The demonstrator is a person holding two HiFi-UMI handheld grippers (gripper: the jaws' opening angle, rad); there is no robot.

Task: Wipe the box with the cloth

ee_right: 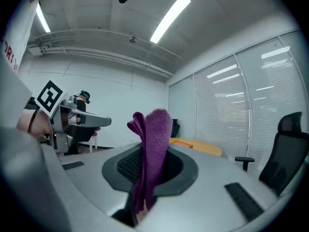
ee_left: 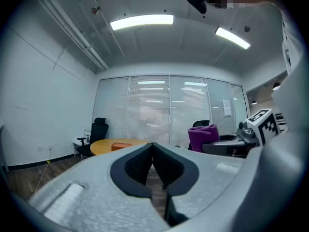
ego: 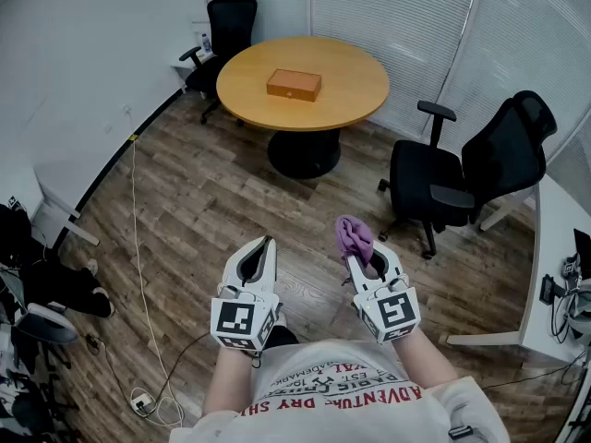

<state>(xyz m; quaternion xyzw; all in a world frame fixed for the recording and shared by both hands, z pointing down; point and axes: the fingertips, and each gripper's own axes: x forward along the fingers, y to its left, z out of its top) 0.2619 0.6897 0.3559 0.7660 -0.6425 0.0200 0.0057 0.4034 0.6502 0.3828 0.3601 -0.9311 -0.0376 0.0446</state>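
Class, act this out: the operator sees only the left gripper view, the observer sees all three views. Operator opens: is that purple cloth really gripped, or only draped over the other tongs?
Observer: Gripped. The right gripper view shows the right tongs shut on the purple cloth, which stands up folded between them.
Operator: Where on the table is the box?
Observer: From the head view, the orange box lies near the middle of the round table.
Operator: What lies between us and that table?
Observer: Wood floor straight ahead. The black office chair stands off to the right of that line.
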